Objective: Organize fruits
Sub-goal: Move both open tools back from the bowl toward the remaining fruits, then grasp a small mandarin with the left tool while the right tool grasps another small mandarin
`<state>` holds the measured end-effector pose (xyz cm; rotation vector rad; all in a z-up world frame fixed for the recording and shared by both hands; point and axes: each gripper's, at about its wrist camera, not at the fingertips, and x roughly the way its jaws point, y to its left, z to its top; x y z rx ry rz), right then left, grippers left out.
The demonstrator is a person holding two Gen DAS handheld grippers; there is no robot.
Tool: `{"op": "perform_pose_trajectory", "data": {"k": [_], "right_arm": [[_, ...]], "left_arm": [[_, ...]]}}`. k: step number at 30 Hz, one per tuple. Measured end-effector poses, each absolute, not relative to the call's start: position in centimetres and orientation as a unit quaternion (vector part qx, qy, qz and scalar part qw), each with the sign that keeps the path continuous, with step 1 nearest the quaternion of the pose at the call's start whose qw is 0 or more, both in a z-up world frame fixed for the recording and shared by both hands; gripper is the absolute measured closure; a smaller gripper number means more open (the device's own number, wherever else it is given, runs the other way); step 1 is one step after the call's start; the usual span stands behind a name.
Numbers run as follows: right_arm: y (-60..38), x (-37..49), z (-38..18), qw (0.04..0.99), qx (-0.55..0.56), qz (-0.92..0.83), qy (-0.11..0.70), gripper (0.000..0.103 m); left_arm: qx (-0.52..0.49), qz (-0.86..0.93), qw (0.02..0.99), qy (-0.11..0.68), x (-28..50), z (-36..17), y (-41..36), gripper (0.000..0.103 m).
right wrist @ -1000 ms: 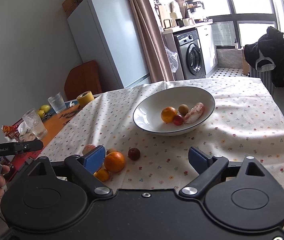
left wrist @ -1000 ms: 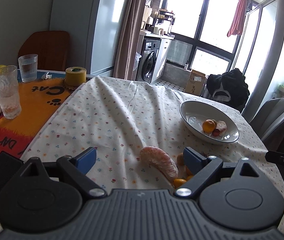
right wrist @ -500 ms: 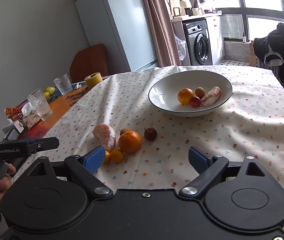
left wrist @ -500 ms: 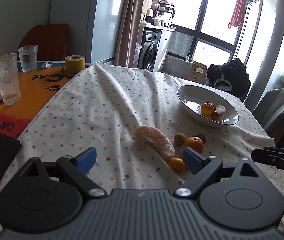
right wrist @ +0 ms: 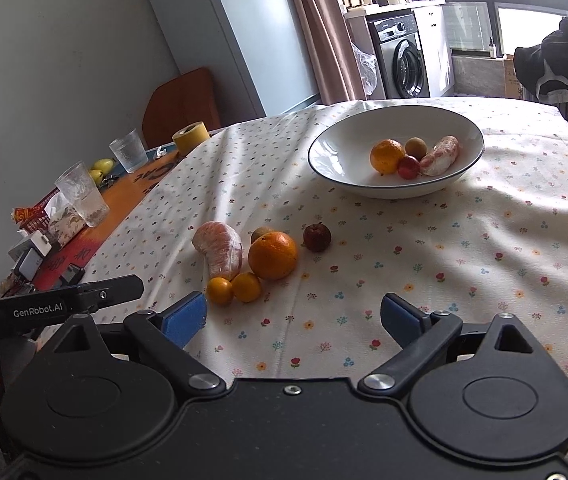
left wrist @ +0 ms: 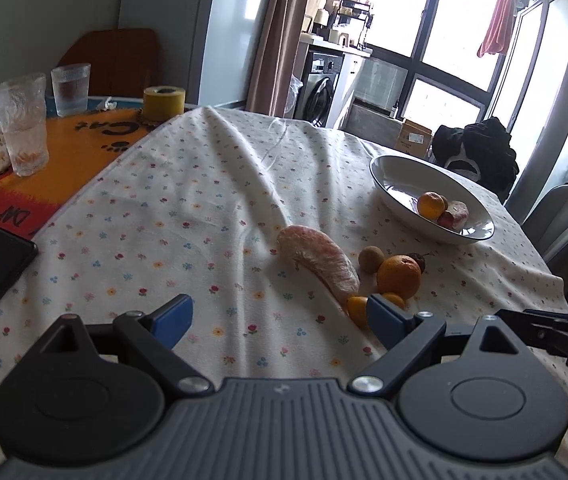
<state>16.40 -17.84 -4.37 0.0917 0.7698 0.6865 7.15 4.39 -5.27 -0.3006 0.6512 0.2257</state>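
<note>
Both claws were spread apart and held nothing: the left gripper (left wrist: 280,318) sat low in its frame over the flowered tablecloth (left wrist: 188,208), and the right gripper (right wrist: 293,316) likewise hung above the cloth. Near the middle of the right wrist view lay the loose fruit, clustered together: a peeled pomelo segment (right wrist: 220,250), a large orange (right wrist: 272,255), two small kumquats (right wrist: 234,289) and, slightly apart, a dark red fruit (right wrist: 317,237). The white bowl (right wrist: 335,160) stood in the upper right, well apart from them, holding an orange, a brown fruit, a red fruit and another pomelo segment
</note>
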Motion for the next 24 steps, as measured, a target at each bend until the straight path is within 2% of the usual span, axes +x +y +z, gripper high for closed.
{"op": "perform_pose_trajectory", "data": {"k": [4,10,12,15,17,20,24], "right_arm": [[-17.6,16.5,-4.8,0.867,0.061,0.317,0.380,0.009],[-17.1,16.6,-5.1,0.863,0.089,0.305,0.392,0.010],[-17.0,16.8,-5.3,0.861,0.104,0.300,0.396,0.014],[-16.9,17.3,-5.9,0.851,0.132,0.300,0.411,0.024],[-16.9,17.8,-6.4,0.841,0.154,0.301,0.424,0.035],[-16.9,18.3,-7.0,0.825,0.185,0.303,0.439,0.046],[-16.4,18.7,-7.5,0.811,0.218,0.300,0.453,0.055]], "left_arm": [[-0.143,0.107,0.922,0.344,7.6,-5.7,3.9,0.011],[-0.180,0.115,0.915,0.343,7.9,-6.3,4.1,0.013],[-0.180,0.113,0.917,0.338,8.1,-6.3,3.7,0.015],[-0.203,0.109,0.910,0.344,8.6,-6.5,3.7,0.032],[-0.225,0.102,0.904,0.349,9.0,-6.9,3.9,0.050],[-0.251,0.101,0.898,0.348,9.4,-7.3,4.1,0.062],[-0.286,0.116,0.886,0.346,10.0,-7.4,4.2,0.070]]}}
